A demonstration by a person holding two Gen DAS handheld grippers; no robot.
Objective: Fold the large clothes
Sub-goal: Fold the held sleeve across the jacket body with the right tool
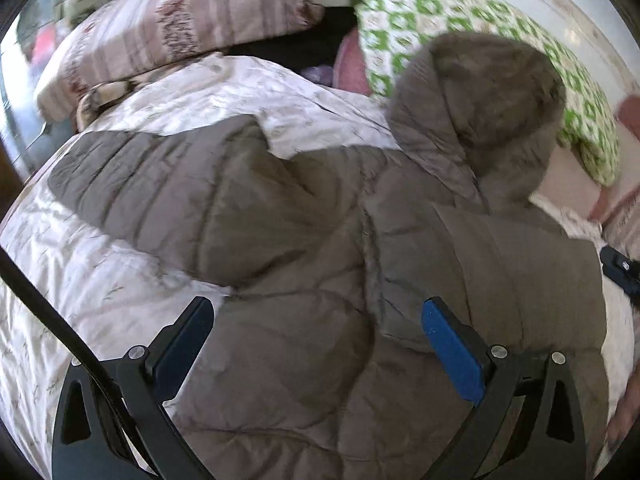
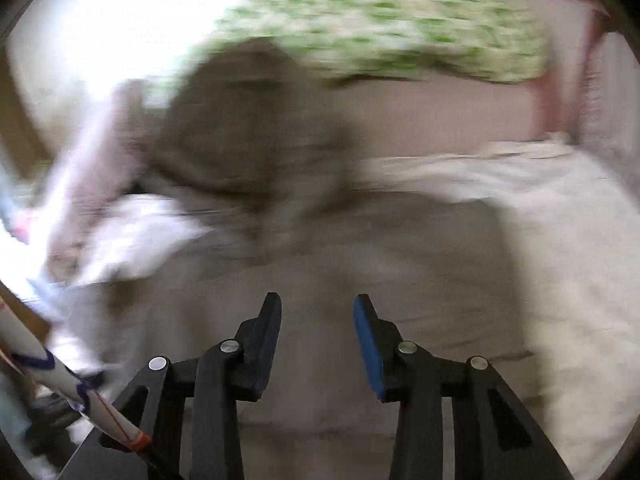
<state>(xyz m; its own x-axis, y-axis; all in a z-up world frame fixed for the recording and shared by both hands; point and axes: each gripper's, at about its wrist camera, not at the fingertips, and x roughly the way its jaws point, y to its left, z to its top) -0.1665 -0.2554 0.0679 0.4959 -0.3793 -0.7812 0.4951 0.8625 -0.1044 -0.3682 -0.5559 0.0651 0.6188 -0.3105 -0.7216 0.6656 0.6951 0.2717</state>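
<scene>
A large grey-brown quilted hooded jacket (image 1: 304, 264) lies spread on a bed's pale floral duvet (image 1: 80, 280). Its left sleeve (image 1: 152, 176) stretches to the left, its hood (image 1: 492, 112) lies at the top right, and a side panel is folded over the body on the right. My left gripper (image 1: 318, 316) is open wide above the jacket's lower body and holds nothing. In the blurred right wrist view the jacket (image 2: 360, 260) fills the middle, with the hood (image 2: 248, 128) beyond. My right gripper (image 2: 317, 308) is open and empty over it; part of it (image 1: 620, 270) shows at the left wrist view's right edge.
A striped pink pillow (image 1: 192, 28) lies at the back left, and a green-and-white patterned pillow (image 1: 460, 32) at the back right, also in the right wrist view (image 2: 380, 28). A white tube with blue and red bands (image 2: 60, 400) is at the lower left.
</scene>
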